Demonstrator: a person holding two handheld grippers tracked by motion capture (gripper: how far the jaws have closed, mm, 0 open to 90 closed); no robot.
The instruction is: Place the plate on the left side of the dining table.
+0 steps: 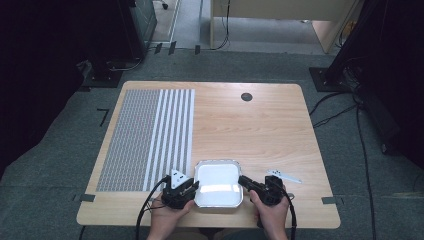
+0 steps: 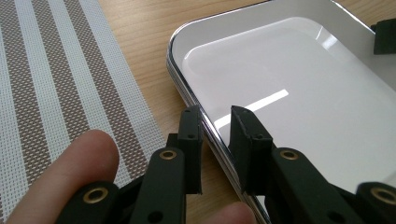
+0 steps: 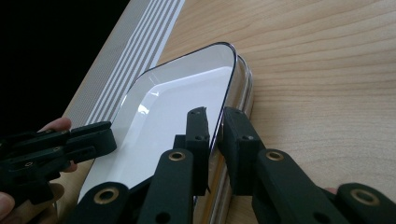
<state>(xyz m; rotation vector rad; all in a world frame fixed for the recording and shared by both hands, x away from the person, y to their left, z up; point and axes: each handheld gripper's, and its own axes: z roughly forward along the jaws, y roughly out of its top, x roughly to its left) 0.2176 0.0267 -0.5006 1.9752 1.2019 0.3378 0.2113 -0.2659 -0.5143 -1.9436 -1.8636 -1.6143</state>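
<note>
A white square tray [image 1: 218, 185] with a shiny rim lies near the table's front edge. My left gripper [image 1: 192, 187] is at the tray's left side. In the left gripper view its jaws [image 2: 215, 126] straddle the tray's rim [image 2: 187, 88], one outside and one over the white inside, with a little gap left, so it is open. My right gripper [image 1: 245, 181] is at the tray's right side. In the right gripper view its jaws [image 3: 214, 123] pinch the thin rim of the tray [image 3: 177, 98], so it is shut on it.
A striped woven placemat [image 1: 150, 137] covers the table's left part, close to the tray. A small white object [image 1: 283, 176] lies just right of the right gripper. A dark round grommet [image 1: 246, 97] sits at the back. Bare wood stretches behind the tray.
</note>
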